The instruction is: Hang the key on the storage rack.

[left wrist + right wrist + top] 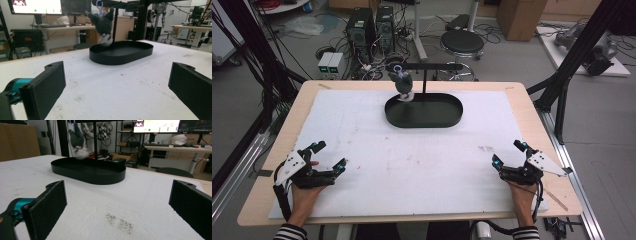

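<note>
A black oval tray (447, 120) (140, 51) (110, 176) sits at the far middle of the white mat. A black T-shaped stand (424, 75) rises from it. A dark grey plush toy (403, 84) (103, 23) (77, 138) hangs from the stand's left arm over the tray's left end. My left gripper (330, 156) (115, 90) rests open at the near left of the mat, nothing between its jaws. My right gripper (508, 153) (117, 210) rests open at the near right, also holding nothing. Both point toward the tray from well short of it.
The white mat (412, 155) covers a wooden table (532, 100); its edges lie close beside each hand. A faint dark smudge (120, 222) marks the mat near the right gripper. Computers, cables and a stool (462, 42) stand on the floor beyond the table.
</note>
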Tool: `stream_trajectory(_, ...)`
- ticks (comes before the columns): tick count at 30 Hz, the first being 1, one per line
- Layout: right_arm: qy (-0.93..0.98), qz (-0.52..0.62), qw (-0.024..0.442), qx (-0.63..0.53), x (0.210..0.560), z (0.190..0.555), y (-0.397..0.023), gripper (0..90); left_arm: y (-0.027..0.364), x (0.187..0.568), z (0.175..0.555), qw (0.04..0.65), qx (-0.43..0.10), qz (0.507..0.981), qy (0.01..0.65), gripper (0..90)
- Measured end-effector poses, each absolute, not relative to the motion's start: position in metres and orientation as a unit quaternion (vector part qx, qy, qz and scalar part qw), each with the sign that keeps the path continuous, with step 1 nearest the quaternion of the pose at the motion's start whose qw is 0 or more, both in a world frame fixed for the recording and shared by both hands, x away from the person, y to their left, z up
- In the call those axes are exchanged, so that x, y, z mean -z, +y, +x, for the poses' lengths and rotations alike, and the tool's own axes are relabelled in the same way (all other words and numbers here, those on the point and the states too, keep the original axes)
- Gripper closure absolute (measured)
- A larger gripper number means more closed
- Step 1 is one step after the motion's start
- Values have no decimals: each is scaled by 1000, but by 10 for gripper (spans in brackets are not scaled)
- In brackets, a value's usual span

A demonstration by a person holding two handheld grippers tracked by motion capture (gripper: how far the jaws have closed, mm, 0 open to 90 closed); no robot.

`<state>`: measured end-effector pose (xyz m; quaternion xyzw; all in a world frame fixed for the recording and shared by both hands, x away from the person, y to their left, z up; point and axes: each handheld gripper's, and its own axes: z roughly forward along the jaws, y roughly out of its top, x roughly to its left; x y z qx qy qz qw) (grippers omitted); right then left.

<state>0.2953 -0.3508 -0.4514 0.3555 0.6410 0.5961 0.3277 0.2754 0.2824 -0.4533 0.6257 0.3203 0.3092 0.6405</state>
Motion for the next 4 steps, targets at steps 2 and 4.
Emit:
stream_trajectory(2,641,356,328,-596,451,295,-351,4,282,453,276,641,-309,625,322,17)
stream_trajectory(4,641,355,329,-596,451,295,-351,4,283,453,276,642,-309,621,326,17)
